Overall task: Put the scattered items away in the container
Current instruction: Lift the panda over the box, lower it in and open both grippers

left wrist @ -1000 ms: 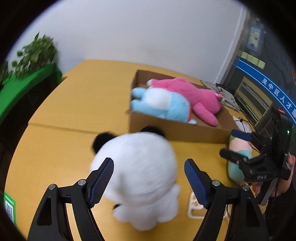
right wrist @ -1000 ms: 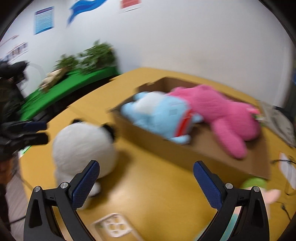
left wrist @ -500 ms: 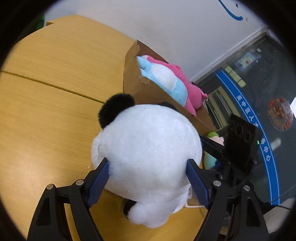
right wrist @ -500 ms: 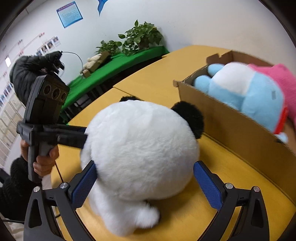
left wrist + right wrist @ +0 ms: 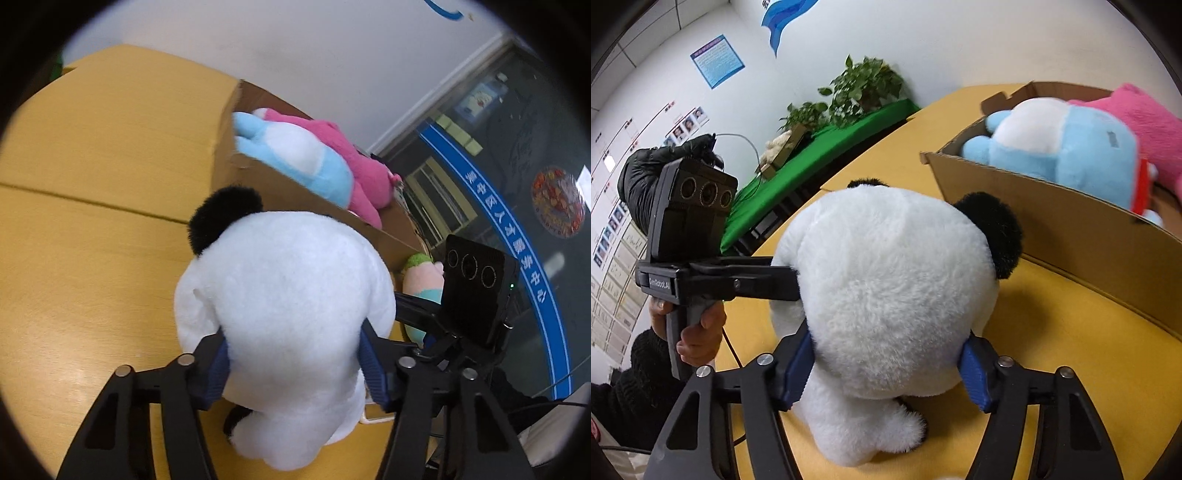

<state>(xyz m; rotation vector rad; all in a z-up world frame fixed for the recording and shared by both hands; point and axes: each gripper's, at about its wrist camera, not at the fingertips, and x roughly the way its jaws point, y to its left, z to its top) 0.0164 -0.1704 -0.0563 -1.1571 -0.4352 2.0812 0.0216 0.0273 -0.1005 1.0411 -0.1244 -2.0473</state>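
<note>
A big white panda plush with black ears sits on the yellow table, just in front of the cardboard box. My left gripper is closing; its blue pads sink into the fur on both sides of the head. My right gripper is closing too, from another side, and its pads press into the panda. In the right wrist view a finger of the left gripper reaches into the plush from the left. The box holds a blue plush and a pink plush.
A green, pink and teal plush lies by the box's near corner, behind the right gripper's camera block. A small white object lies under the panda. Potted plants and a green-covered bench stand beyond the table.
Both grippers came down around the panda and their jaws narrowed onto its head. One second ago the panda stood free between wide-open fingers.
</note>
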